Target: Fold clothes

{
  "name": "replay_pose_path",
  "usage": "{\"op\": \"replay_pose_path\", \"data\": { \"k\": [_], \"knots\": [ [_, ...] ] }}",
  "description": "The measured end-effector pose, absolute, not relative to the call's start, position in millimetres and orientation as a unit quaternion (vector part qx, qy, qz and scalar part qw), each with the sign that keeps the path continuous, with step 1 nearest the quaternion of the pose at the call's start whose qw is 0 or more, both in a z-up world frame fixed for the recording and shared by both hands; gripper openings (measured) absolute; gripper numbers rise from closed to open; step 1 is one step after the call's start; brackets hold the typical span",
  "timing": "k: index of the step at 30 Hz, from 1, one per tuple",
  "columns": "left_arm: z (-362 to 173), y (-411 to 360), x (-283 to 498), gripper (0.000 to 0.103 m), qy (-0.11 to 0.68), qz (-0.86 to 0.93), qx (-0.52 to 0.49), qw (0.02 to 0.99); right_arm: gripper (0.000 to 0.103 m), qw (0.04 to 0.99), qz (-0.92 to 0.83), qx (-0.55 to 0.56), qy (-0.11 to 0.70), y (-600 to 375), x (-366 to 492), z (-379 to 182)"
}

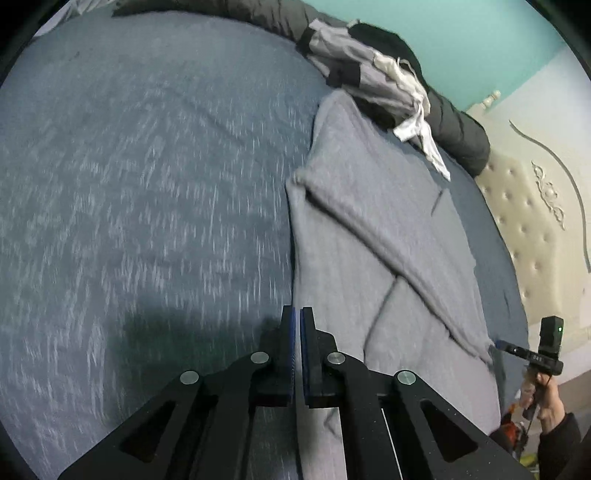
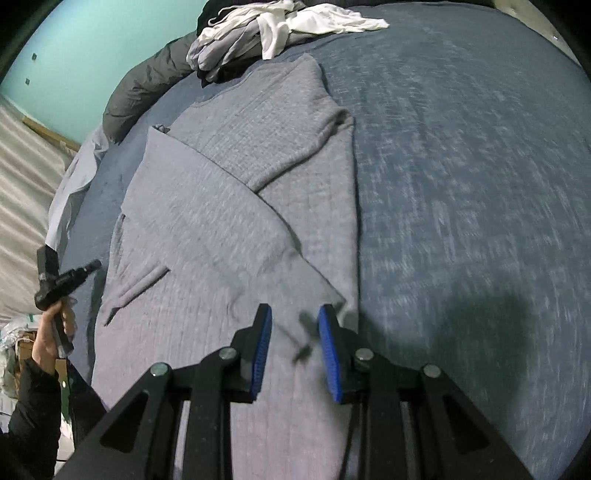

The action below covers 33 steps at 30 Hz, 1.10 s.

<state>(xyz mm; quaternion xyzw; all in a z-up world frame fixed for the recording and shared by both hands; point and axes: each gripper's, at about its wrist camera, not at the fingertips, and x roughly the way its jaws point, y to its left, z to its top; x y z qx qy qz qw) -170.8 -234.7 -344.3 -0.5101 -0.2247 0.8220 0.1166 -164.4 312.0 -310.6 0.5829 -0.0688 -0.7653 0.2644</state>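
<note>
Now, garment: grey sweater point(image 2: 229, 206) flat on bed point(image 2: 461, 184), sleeves crossed inward
L gripper point(image 1: 297, 332): shut, empty
R gripper point(image 2: 293, 332): part-open, empty
Left: body fold; pile point(image 2: 258, 33) unfolded

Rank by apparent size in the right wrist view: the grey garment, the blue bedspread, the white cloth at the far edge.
1. Blue bedspread, fills most of the frame.
2. Grey garment, though nearness enlarges it.
3. White cloth, far off, so true size is unsure.
</note>
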Motion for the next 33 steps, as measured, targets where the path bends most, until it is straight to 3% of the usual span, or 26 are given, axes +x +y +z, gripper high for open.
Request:
{"op": "replay_pose_path", "data": {
  "k": [12, 23, 33],
  "knots": [
    [-343, -208, -95, 0.013, -0.179, 0.788, -0.574, 0.132, 0.039, 0.263, -0.744, 0.609, -0.08, 357, -111, -312],
    [-342, -187, -43, 0.033, -0.16, 0.768, -0.603, 0.141, 0.043, 0.264, -0.72, 0.639, -0.064, 360, -75, -328],
    [-352, -192, -16, 0.034, -0.182, 0.755, -0.616, 0.131, 0.043, 0.261, -0.718, 0.642, -0.067, 369, -68, -326]
  ]
}}
